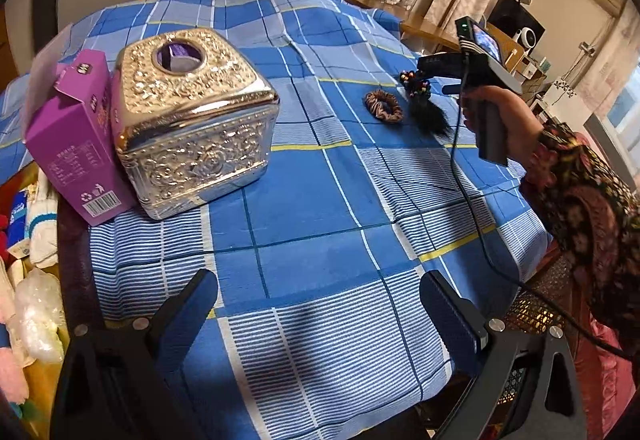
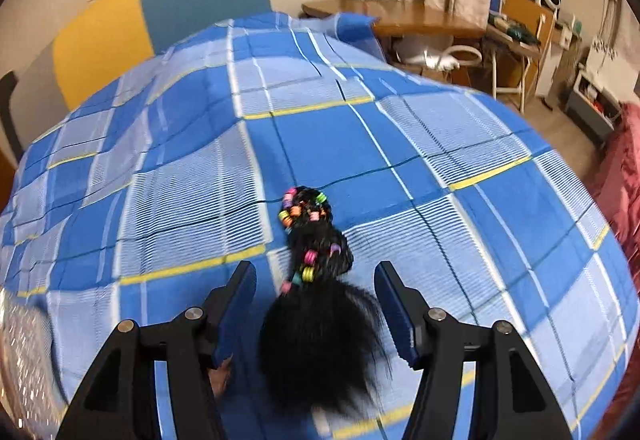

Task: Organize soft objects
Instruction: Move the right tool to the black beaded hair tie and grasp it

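Right wrist view: black hairpiece (image 2: 320, 304) w/ coloured beads lies on the bed's blue checked sheet (image 2: 360, 143), fluffy end toward cam, beaded end pointing away.
Hairpiece vs right gripper: sits betw. the two blue pads, touching neither; gaps both sides.
Right gripper (image 2: 316, 304): jaws apart, roughly mid-width, holding nothing, angled down at the sheet.
Left wrist view: same hairpiece (image 1: 426, 105) far right on sheet (image 1: 320, 199), right below the right gripper (image 1: 430, 65), which a hand (image 1: 498, 119) in a flowered sleeve holds by its grip.
Scrunchie (image 1: 384, 105): brown, flat on sheet, just left of hairpiece, not touching.
Left gripper (image 1: 318, 304): jaws wide, empty, over bare sheet near the bed's edge.
Tissue box (image 1: 192, 115): silver, embossed, round hole on top; stands on sheet, well apart from hairpiece.
Purple carton (image 1: 76, 139): leans against tissue box's left side, touching.
Off bed, left edge: socks, plastic bags; blurry, can't tell more.
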Action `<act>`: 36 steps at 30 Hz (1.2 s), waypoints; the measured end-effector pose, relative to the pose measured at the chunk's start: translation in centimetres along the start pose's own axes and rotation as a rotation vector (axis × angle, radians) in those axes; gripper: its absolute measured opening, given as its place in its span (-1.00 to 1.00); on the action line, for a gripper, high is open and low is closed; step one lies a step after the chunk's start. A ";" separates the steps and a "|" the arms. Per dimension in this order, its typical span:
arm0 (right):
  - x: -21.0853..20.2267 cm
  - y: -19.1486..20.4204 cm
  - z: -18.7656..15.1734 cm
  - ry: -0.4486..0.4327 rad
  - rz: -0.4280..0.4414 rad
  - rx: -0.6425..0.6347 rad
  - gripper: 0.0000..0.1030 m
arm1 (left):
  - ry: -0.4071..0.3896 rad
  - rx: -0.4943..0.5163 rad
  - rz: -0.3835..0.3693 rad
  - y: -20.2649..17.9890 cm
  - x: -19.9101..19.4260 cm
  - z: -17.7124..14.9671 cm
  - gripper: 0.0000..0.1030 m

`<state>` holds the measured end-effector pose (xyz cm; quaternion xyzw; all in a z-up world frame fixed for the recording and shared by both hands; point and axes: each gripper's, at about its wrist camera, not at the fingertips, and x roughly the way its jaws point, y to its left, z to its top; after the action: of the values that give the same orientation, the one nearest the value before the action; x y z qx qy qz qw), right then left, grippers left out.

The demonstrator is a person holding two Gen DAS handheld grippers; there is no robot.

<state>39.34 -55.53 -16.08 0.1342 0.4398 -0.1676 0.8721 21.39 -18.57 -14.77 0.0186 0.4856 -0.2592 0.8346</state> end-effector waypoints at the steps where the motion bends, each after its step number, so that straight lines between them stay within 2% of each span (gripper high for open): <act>1: 0.7 0.0 0.1 0.009 -0.005 -0.002 0.21 | 0.004 -0.002 -0.001 0.0 0.2 0.2 0.97; 3: 2.3 0.2 0.0 0.032 -0.018 0.000 0.21 | 0.005 -0.002 -0.003 -0.2 0.6 0.4 0.97; 6: 3.8 0.0 -0.7 0.067 0.011 -0.001 0.17 | 0.012 0.004 -0.016 -0.7 1.3 1.0 0.97; 9: 4.3 -0.6 -1.5 0.084 0.018 0.033 -0.25 | 0.025 0.017 -0.028 -1.5 2.1 1.6 0.97; 12: 3.8 -1.4 -1.8 0.097 0.057 0.056 -0.42 | 0.019 0.040 -0.040 -2.5 2.6 2.3 0.97; 13: 3.5 -1.8 -2.0 0.112 0.080 0.069 -0.64 | 0.016 0.045 -0.041 -2.9 2.7 2.5 0.97; 14: 3.2 -2.2 -2.2 0.129 0.096 0.081 -0.68 | 0.012 0.046 -0.046 -3.2 2.8 2.7 0.97; 19: 1.0 -4.2 -4.7 0.213 0.103 0.151 -0.69 | -0.009 0.057 -0.066 -5.4 3.7 4.8 0.97; 24: -0.8 -5.5 -7.2 0.234 0.116 0.218 -0.69 | -0.024 0.046 -0.026 -7.4 5.6 8.0 0.97; 29: -1.1 -5.9 -7.5 0.227 0.114 0.214 -0.69 | -0.016 0.035 0.035 -9.2 9.6 12.0 0.97; 36: -0.9 -6.1 -7.5 0.242 0.113 0.206 -0.69 | 0.061 0.029 0.081 -10.6 18.0 17.3 0.97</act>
<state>30.92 -58.05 -20.17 0.2667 0.5137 -0.1452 0.8025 37.58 -40.11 -18.07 0.0585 0.5058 -0.2316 0.8289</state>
